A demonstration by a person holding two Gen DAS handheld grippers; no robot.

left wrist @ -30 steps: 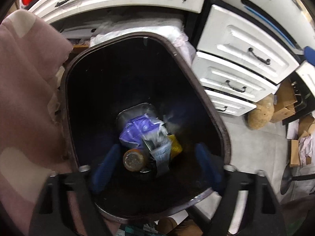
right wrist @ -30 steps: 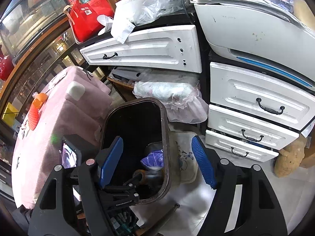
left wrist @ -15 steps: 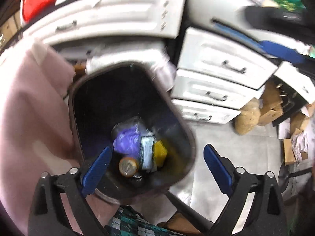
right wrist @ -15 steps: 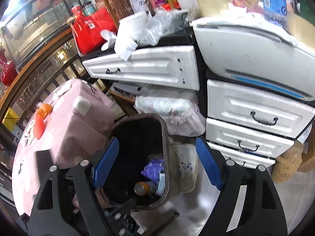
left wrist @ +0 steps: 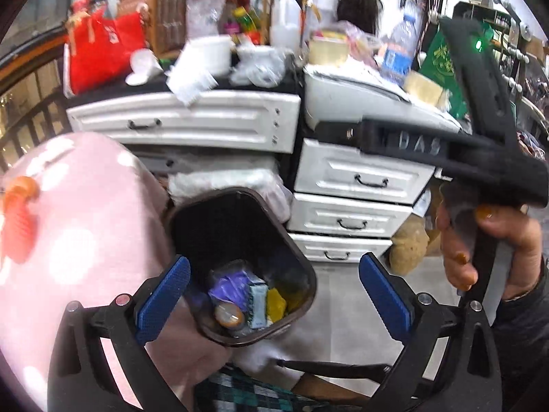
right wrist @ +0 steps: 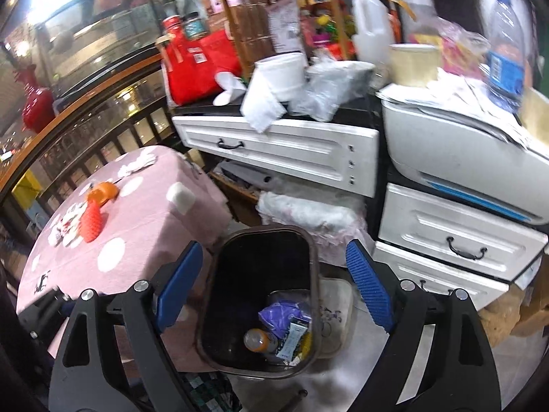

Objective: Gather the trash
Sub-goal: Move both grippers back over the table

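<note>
Judging by the dark bin [right wrist: 260,302] already holding a bottle [right wrist: 260,340] and wrappers [right wrist: 284,316], some trash is collected, while both tools, left [left wrist: 271,295] and right [right wrist: 274,288], hang above it empty, jaws opening, with clutter left on the pink surface [right wrist: 137,213].

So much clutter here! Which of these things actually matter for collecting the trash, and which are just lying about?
Part of the job:
- brown bin, on the floor
- trash inside: bottle, purple wrapper, yellow scrap
- left gripper and right gripper, both empty, jaws opening

Just lying about:
- pink dotted tablecloth
- white drawers
- red bag
- plastic jug
</note>
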